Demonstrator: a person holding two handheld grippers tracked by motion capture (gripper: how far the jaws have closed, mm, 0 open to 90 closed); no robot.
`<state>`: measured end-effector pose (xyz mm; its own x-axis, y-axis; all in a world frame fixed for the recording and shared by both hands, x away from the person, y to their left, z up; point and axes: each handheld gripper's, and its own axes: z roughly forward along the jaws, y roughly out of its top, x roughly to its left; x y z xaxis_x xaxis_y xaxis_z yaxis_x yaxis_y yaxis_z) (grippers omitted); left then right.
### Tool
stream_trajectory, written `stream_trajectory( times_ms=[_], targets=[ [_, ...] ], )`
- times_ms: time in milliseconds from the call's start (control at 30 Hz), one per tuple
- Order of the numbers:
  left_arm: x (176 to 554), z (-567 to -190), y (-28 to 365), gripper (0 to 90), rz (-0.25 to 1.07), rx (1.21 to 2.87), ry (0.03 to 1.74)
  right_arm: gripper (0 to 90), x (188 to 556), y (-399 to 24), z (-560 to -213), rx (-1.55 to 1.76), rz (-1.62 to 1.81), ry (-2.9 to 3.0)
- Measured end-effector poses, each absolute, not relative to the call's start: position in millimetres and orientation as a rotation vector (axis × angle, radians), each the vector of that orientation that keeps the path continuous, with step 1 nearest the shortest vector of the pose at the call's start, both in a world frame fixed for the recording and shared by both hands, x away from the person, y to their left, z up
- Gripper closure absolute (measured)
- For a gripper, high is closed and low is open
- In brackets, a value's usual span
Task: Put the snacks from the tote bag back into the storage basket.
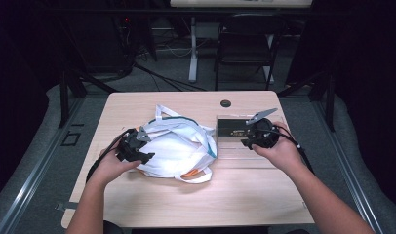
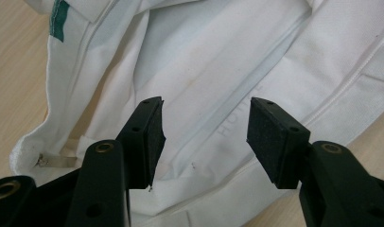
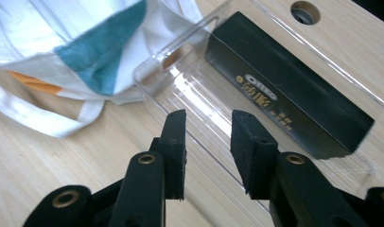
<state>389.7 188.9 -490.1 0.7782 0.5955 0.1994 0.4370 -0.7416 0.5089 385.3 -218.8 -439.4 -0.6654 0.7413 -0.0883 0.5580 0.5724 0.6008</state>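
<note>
Wooden table (image 1: 137, 204), white bag (image 1: 179, 146) beside clear tray (image 3: 199, 109) holding black box (image 3: 294, 99), both grippers' jaws released.

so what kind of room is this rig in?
Probably a lab or recording workspace, not a home: a small wooden table stands between dark curtains, cables trail across the grey floor, and a folding chair sits by a desk leg behind. On the table, a white cloth bag and a clear tray.

White bag (image 1: 179, 148) hides its orange contents (image 1: 191, 172).
</note>
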Motion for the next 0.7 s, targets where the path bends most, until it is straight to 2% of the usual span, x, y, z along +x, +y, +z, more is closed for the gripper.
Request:
stream_trajectory(
  times_ms=[700],
  targets=[
    [389.2, -489.4, 189.6, 46.2, 0.494, 2.526, 0.778, 66.2, 350.3, -194.7, -460.9, 0.974, 0.84, 2.509]
  ],
)
